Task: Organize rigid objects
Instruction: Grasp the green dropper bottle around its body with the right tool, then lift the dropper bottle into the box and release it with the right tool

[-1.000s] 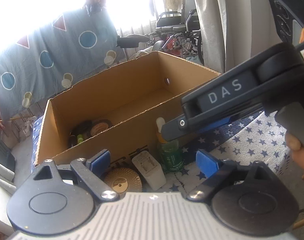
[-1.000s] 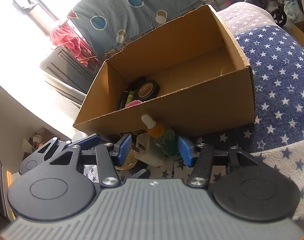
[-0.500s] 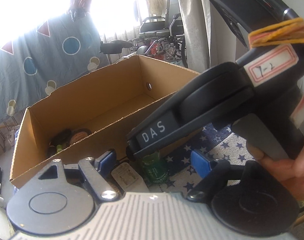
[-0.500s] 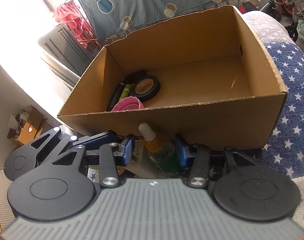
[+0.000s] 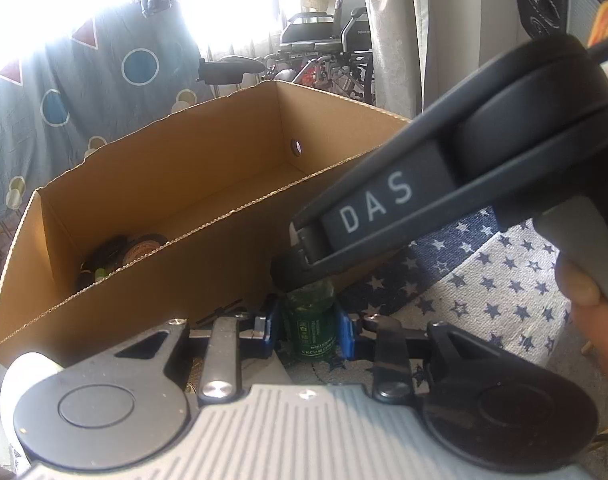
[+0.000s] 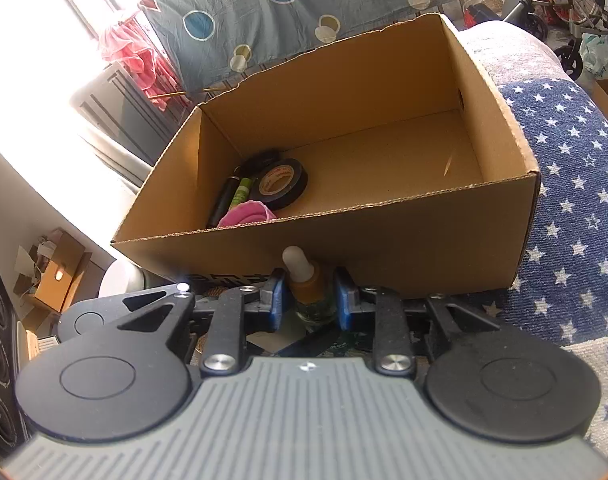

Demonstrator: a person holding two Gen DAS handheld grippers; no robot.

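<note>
Both tools have closed in on the green dropper bottle (image 5: 311, 330) since the earlier frames, where their blue pads stood well apart on either side of it. Their jaws have just been closing, with the bottle between them in each case.

Left tool (image 5: 307, 330): the blue pads now press against the two sides of the green glass body, low on the bottle, over its label. The grip is on the bottle.

Right tool (image 6: 311, 294): the blue pads close on the upper part of the same bottle, at the amber collar just below the white rubber bulb. In the left wrist view, the right tool's dark body, marked DAS, comes in from the upper right, and its tip covers the top of the bottle. A person's hand (image 5: 595, 312) holds the grey handle at the right edge.

Bottle position: upright, just beside the near wall of the cardboard box (image 6: 383, 248), outside it, on the star-patterned blue and white cloth (image 6: 575, 208).

Box contents, all in the left end: a roll of black tape (image 6: 282, 182), a dark pen-like item with a green one beside it (image 6: 234, 196), and a pink object (image 6: 248, 214) against the near wall. The right part of the box floor is bare cardboard.

Behind the box hangs a grey-blue sheet with circles and triangles (image 6: 264, 4).
</note>
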